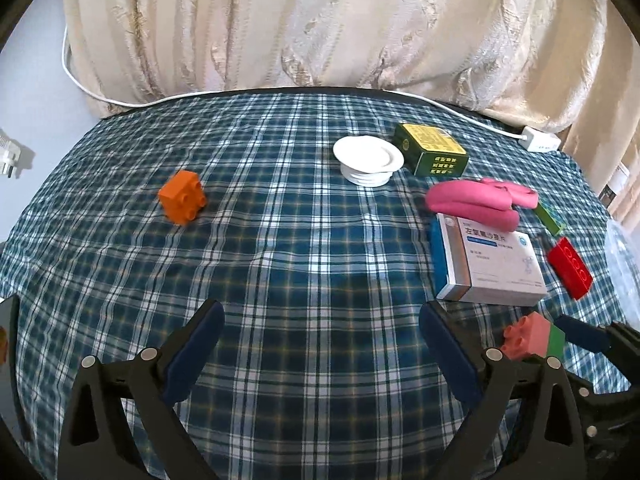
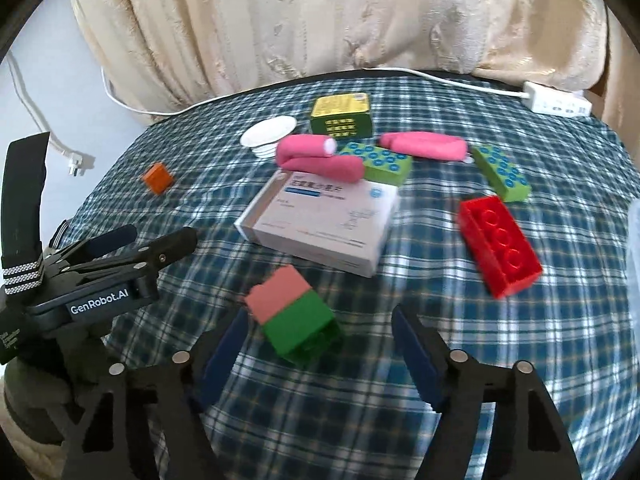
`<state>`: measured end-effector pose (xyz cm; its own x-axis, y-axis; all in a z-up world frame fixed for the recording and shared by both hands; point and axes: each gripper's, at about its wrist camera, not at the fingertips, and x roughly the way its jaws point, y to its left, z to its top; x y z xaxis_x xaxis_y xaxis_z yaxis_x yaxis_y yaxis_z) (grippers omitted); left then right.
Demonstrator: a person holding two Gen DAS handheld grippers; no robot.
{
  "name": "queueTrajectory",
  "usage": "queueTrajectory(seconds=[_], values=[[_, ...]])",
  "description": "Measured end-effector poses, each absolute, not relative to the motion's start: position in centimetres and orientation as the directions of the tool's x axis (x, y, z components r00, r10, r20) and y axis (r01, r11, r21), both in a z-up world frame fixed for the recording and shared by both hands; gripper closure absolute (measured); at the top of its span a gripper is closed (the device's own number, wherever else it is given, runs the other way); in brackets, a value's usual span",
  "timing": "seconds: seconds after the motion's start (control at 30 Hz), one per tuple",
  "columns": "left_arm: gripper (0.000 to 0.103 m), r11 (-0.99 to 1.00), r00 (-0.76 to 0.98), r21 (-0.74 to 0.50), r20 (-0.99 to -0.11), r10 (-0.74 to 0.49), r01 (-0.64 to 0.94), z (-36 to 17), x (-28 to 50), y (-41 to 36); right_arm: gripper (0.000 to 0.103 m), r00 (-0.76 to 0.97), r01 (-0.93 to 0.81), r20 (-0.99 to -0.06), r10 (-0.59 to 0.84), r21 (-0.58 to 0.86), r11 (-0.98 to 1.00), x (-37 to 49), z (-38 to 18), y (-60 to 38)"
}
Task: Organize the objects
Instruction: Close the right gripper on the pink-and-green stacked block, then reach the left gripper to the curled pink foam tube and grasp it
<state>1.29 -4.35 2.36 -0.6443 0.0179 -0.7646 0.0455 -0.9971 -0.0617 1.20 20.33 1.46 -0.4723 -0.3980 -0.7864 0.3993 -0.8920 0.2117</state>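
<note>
Tools first: we see our left tool (image 1: 320, 344) spread wide over bare checked cloth (image 1: 280, 264) on the bench, nothing between its blue pads. Our right tool (image 2: 316, 344) stands about half open, and the pink-and-green block (image 2: 294, 314) lies on the cloth between its fingers; the left pad sits just beside the block, though we cannot tell whether it touches, and the right pad is apart from it, so the block is not gripped.

Just beyond the block lies a white medicine box (image 2: 320, 226), flat on the cloth. A red brick (image 2: 498, 246) lies to its right, studs up. Behind the box, a pink roll (image 2: 316, 158) rests against its far edge, touching a green brick with blue studs (image 2: 380, 162). A second pink roll (image 2: 424, 146) and a second green brick (image 2: 502, 174) lie further right. A green and yellow carton (image 2: 340, 116) stands at the back, near a stack of white lids (image 2: 268, 136). An orange block (image 1: 182, 198) sits well apart to the left
</note>
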Motion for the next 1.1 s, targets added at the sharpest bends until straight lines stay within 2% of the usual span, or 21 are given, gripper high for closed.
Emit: queueTrajectory(seconds=[0.27,1.1], values=[[0.005,-0.998,-0.643,-0.055,-0.766,0.021,0.033,2.9,0.8,-3.6,0.052,-0.459,0.417,-0.791,-0.404,0.210,-0.885,1.0,1.0,19.7],[0.005,-0.993,-0.637,-0.035,-0.764,0.099,-0.112,4.0,-1.2,3.3,0.053,-0.564,0.277,-0.744,-0.359,0.239,-0.931,3.9,2.2,27.1]])
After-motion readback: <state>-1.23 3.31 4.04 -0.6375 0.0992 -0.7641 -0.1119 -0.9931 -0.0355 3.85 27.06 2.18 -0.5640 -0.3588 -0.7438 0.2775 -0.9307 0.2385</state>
